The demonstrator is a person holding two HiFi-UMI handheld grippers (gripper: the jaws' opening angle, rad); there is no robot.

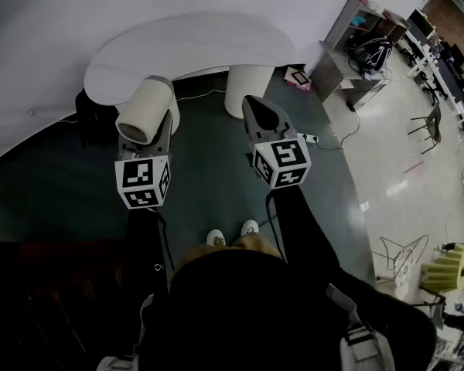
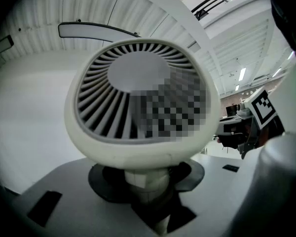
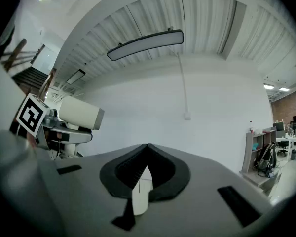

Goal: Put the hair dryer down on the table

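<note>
Between left claw (image 2: 149,194) jaws: handle of hair dryer (image 2: 113,73), pads pressed on it. Barrel sits above jaws, grille end facing rearward, long axis running forward along claw.

Ahead and lower: near edge of white table (image 1: 216,41). Barrel overlaps that edge in head view, height above tabletop unclear.

Right claw (image 3: 144,174) alongside, apart from dryer, jaws together, nothing between them.

Likely next move falls to left claw alone: forward past near edge, down, barrel laid lengthwise on tabletop.

Nothing I can read anywhere — no words, brands or numbers; my left cube (image 1: 143,182) and right cube (image 1: 281,163) carry only square markers.
</note>
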